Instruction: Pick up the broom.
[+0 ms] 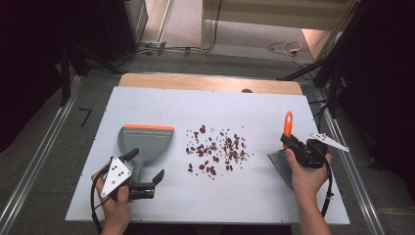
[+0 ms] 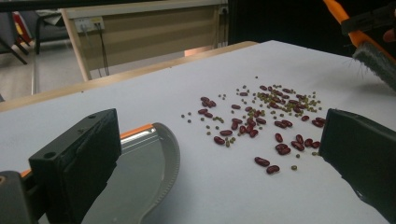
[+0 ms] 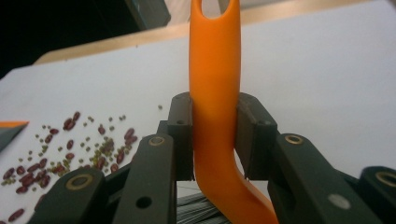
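Right, status: my right gripper (image 1: pixel 297 145) is clamped on the brush (image 3: pixel 214 107), jaws pressed either side of its orange handle just above the bend, bristles hanging below near the table's right edge. Left gripper (image 1: pixel 145 171) has its jaws wide apart, nothing between them, straddling the dustpan (image 1: pixel 145 141) handle without gripping it yet.

Dustpan lies flat on the white table (image 1: pixel 274 196), orange lip facing the beans (image 1: pixel 215 148) (red kidney-type mixed with small green ones), which are scattered mid-table between pan and brush.

Handling guess: brush is light, hard plastic handle, smooth, so it may twist in the pads under sweep load; gripping near the bend seems sensible. Bristles are soft and will flex. Dustpan looks like thin, stiff plastic, light enough to skate when pushed against, so I'd take it on the handle stem and press down. Beans are hard and round-ish, likely to roll and scatter if swept fast.
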`<state>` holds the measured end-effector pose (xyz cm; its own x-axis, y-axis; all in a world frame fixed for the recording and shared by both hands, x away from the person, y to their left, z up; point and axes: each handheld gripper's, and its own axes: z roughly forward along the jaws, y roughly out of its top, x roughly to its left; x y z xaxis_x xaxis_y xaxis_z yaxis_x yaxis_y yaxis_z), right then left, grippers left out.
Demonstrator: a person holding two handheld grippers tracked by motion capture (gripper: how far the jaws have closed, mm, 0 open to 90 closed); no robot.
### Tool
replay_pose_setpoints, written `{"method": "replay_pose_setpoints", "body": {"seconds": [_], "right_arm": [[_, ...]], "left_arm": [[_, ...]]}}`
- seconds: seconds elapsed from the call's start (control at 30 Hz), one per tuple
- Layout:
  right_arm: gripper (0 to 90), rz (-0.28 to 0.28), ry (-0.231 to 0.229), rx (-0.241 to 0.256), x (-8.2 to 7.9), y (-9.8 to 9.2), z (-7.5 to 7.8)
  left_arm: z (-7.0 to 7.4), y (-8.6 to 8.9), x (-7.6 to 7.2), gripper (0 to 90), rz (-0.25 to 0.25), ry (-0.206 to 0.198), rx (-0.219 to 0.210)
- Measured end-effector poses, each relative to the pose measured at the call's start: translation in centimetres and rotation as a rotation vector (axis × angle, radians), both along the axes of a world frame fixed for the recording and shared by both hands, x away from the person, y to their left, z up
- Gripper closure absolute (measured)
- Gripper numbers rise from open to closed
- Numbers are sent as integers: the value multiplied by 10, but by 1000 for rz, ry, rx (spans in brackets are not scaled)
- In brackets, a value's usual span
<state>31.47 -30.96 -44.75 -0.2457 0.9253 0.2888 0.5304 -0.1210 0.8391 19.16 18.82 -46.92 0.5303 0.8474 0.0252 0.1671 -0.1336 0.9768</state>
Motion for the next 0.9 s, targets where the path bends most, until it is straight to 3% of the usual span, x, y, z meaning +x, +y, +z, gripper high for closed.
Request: {"method": "replay_pose_setpoints", "body": {"seconds": [0.1, 0.17, 0.37, 0.63, 0.9], "right_arm": [[683, 10, -72, 13, -7, 1, 9], [683, 26, -120, 54, -11, 2, 15], [684, 31, -224, 120, -18, 10, 32], [684, 71, -306, 124, -27, 26, 58], [685, 159, -351, 134, -40, 48, 72]], "left_arm": [[1, -1, 0, 0, -3, -2, -3], [1, -2, -1, 0, -6, -4, -5], [8, -9, -4, 0, -16, -25, -16], [16, -22, -6, 0, -42, -50, -17], [31, -47, -4, 0, -121, -67, -34]]}}
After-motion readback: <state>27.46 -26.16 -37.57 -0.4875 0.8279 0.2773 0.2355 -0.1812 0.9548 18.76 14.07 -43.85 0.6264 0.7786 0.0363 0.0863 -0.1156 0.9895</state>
